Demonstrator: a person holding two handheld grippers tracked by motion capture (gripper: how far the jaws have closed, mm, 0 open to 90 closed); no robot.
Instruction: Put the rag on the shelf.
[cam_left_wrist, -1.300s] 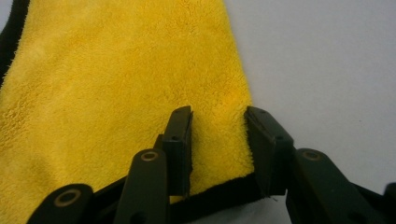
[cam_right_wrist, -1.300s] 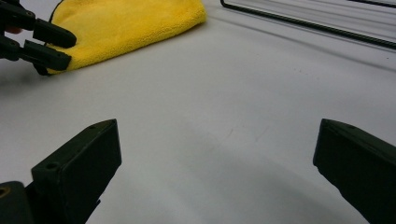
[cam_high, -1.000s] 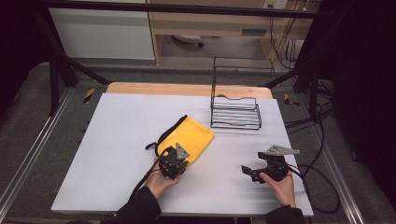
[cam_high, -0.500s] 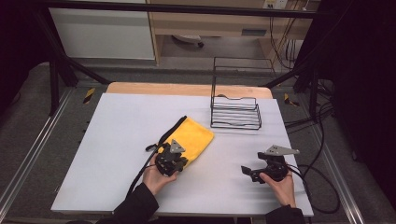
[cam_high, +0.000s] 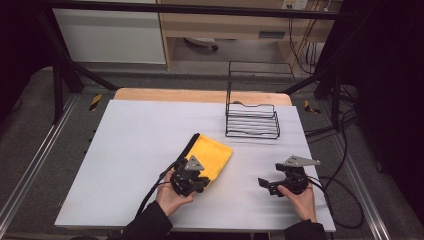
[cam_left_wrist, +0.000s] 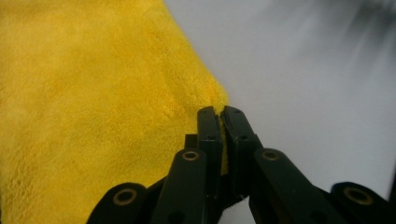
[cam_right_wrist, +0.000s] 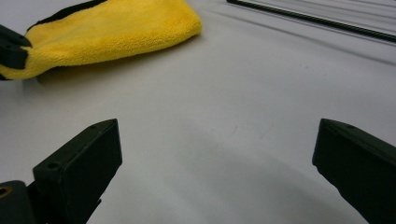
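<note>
- We worked at a white table top (cam_high: 145, 150) with a strip of bare wood (cam_high: 200, 95) along its far edge.
- The table stood on a grey floor (cam_high: 30, 130) inside a dark metal frame; black cables (cam_high: 345, 195) trailed off the right side.
- Beyond the table we saw a white cabinet front (cam_high: 110, 35) and a wooden shelf unit (cam_high: 235, 25). The rest of the room was dark.
- A black wire rack (cam_high: 252, 117) stood upright on the far right part of the table, well apart from both grippers.
- A yellow cloth (cam_high: 215, 155) with a black edge lay flat near the table's middle, towards the near side.
- Our left gripper (cam_left_wrist: 219, 116) was closed tight on the cloth's near corner. In the left gripper view a thin fold of yellow pile sat between the jaws.
- The left hand (cam_high: 167, 197) rested on the table behind that gripper.
- Our right gripper (cam_high: 263, 183) had its jaws spread wide and held nothing. It sat low over bare table, well to the right of the cloth and pointing towards it.
- In the right gripper view the cloth lay ahead at the upper left, apart from the jaws.
</note>
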